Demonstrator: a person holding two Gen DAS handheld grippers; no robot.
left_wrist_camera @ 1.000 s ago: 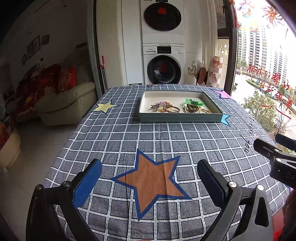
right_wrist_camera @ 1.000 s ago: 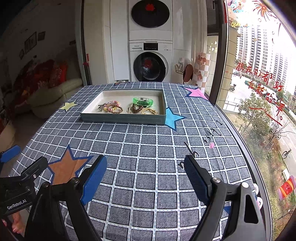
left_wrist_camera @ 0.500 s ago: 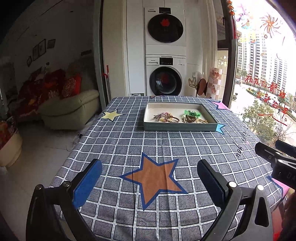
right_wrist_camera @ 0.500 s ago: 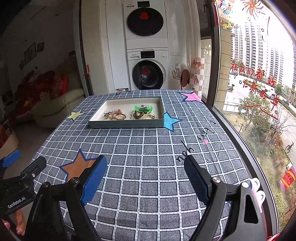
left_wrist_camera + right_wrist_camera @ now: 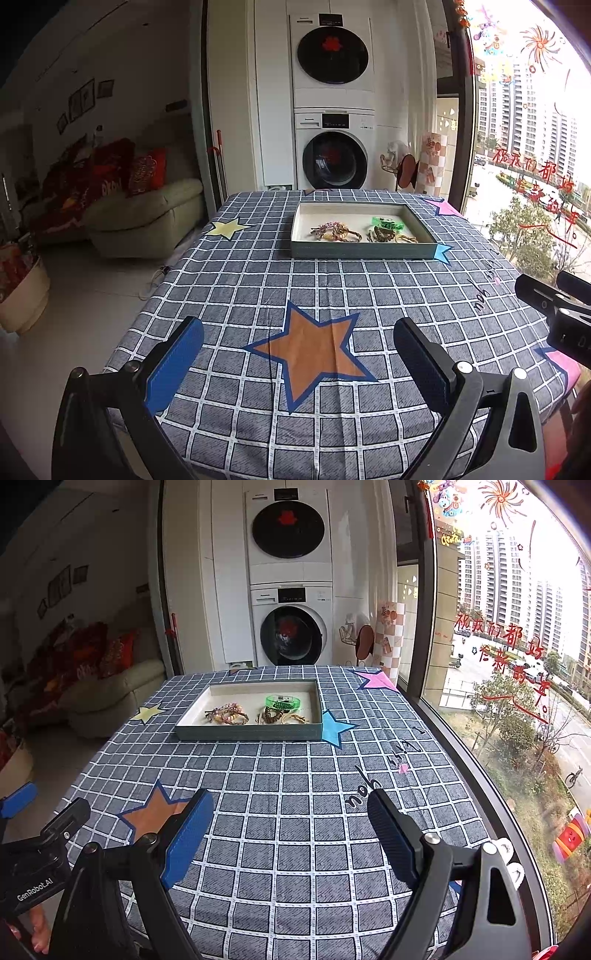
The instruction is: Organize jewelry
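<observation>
A table under a grey checked cloth [image 5: 295,775] fills both views, and toward its far end sits a shallow tray [image 5: 251,733] with a pale floor. All the jewelry in sight lies inside that tray: a multicoloured bunch of bracelets [image 5: 227,714] on the left, a brown and gold tangle [image 5: 277,716] just right of it, and a green bangle [image 5: 283,702] behind the tangle, near the far right corner. No piece shows on the bare cloth. The left gripper [image 5: 299,354] and the right gripper [image 5: 290,829] both hover over the near end, well apart from the tray, each with its jaws spread wide and nothing between them. This fits either a sorting that is over, with everything gathered in the tray, or one where the bunches are yet to be separated. If any piece is to be handled, I judge the tangle calls for care: pinch one strand at its outer edge, lift slowly, and keep the other gripper ready to steady the tray.
</observation>
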